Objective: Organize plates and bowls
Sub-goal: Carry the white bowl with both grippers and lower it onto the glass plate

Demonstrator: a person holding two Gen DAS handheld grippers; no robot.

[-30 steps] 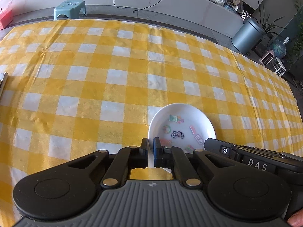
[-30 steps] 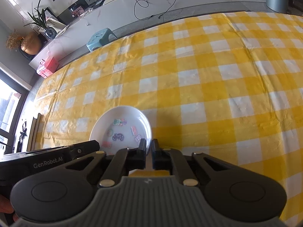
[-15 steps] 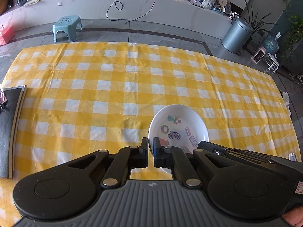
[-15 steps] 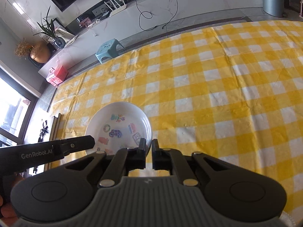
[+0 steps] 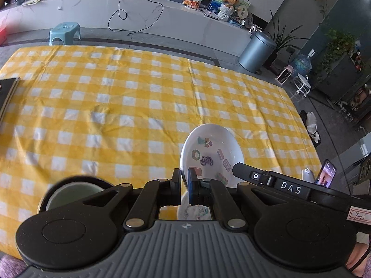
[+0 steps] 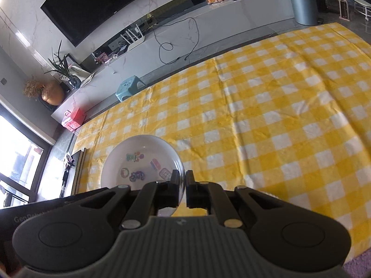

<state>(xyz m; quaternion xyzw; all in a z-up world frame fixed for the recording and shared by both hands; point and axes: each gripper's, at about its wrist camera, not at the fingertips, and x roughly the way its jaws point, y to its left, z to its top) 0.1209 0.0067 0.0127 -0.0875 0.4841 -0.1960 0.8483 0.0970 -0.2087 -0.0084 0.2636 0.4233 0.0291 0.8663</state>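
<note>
Plate (image 5: 211,153) is up off the checked tablecloth (image 5: 116,106), both grippers (image 5: 184,186) (image 6: 182,188) pinching opposite rim edges. Thin grip though, so uneven pull probably tips it onto that bowl (image 5: 71,194) below.

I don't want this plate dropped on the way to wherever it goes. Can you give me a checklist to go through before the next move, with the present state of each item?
1. Left hand-held gripper shut on the white plate rim: ok.
2. Right hand-held gripper shut on the same plate's opposite rim: ok.
3. Plate lifted clear of the yellow checked tablecloth: ok, it appears raised.
4. Plate level: cannot tell, fisheye distorts it.
5. Dark bowl below the left hand-held gripper clear of the path: cannot tell.
6. Second patterned dish under the plate ready to receive it: cannot tell, mostly hidden.
</note>
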